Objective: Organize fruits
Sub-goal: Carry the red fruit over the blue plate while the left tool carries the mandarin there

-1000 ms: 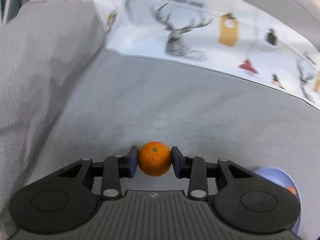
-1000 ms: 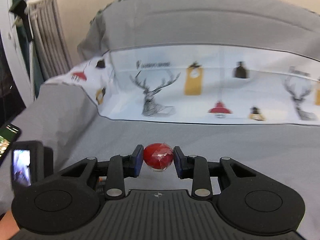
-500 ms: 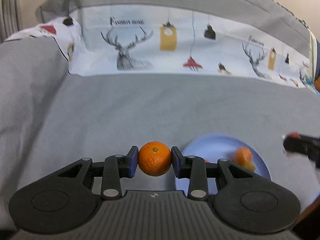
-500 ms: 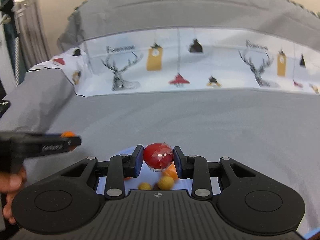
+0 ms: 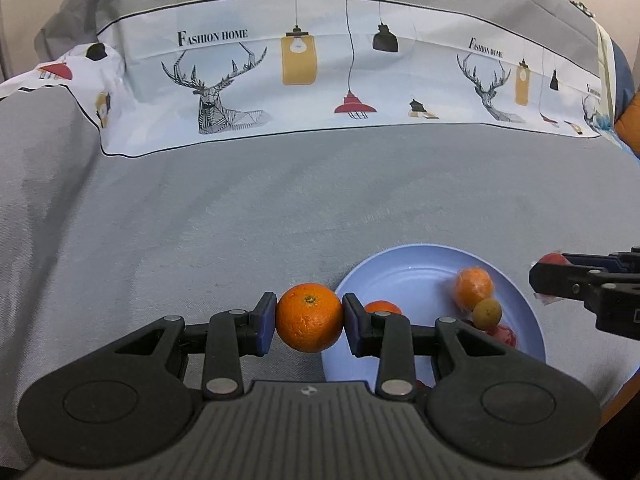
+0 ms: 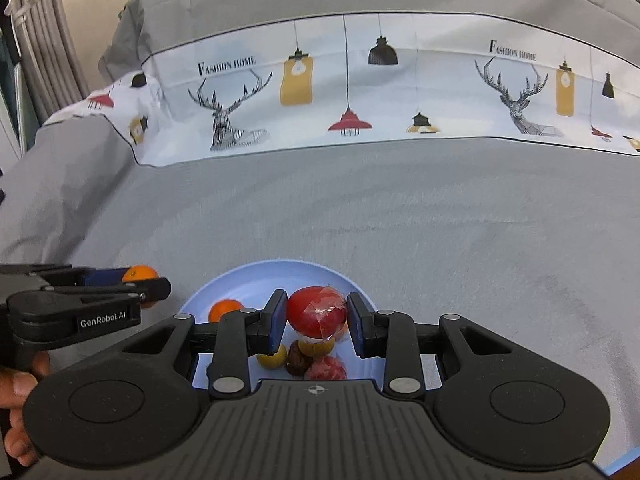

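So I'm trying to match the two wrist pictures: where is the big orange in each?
Left wrist: the orange sits low and centre, clamped in the left gripper, left of the blue plate.
Right wrist: far left, mid-height, mostly hidden behind that gripper's fingers.
Shared landmark: the blue plate, and the deer print behind.

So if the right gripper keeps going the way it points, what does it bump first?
Probably the blue plate or the fruit on it: the right gripper, holding a red fruit, points down over it. Depth is unclear.

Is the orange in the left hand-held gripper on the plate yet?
No. The orange is clamped in the left hand-held gripper, beside the blue plate.
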A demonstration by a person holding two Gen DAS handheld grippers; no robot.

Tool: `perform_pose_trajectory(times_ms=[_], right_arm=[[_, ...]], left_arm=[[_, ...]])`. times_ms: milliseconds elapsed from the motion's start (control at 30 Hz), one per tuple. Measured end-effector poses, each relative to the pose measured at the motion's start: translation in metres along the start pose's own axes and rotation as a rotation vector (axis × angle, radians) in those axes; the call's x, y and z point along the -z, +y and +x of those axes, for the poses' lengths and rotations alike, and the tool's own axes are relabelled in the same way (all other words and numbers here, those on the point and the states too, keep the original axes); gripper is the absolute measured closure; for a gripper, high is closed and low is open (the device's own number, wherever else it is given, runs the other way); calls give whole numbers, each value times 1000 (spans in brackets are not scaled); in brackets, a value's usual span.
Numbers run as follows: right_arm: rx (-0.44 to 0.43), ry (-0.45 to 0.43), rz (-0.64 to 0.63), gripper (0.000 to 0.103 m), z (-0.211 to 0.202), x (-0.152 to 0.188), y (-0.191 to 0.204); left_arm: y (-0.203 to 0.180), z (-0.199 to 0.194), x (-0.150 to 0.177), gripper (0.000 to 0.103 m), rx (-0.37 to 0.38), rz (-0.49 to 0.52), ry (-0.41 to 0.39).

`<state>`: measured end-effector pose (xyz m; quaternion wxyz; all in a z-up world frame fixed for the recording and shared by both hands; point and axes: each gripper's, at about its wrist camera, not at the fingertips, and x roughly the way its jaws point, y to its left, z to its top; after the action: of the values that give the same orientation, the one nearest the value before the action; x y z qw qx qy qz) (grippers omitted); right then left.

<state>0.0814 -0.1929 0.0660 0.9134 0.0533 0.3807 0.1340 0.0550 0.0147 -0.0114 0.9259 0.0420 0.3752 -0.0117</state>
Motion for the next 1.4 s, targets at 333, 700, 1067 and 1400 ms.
perform_pose_trajectory(times_ms=[333,700,1067,1400], right_arm=[[-10,7,-7,69,1,2,-1],[-6,12,-20,69,3,3,1],[-9,47,-44,69,9,6,4],[-20,91,-66,69,14,9,7]], left_arm=[[1,1,1,64,4,4,0],[-4,1,1,64,23,31,-11],[-22,4,6,64,112,103,1],[-35,5,13,64,129,178,-2]])
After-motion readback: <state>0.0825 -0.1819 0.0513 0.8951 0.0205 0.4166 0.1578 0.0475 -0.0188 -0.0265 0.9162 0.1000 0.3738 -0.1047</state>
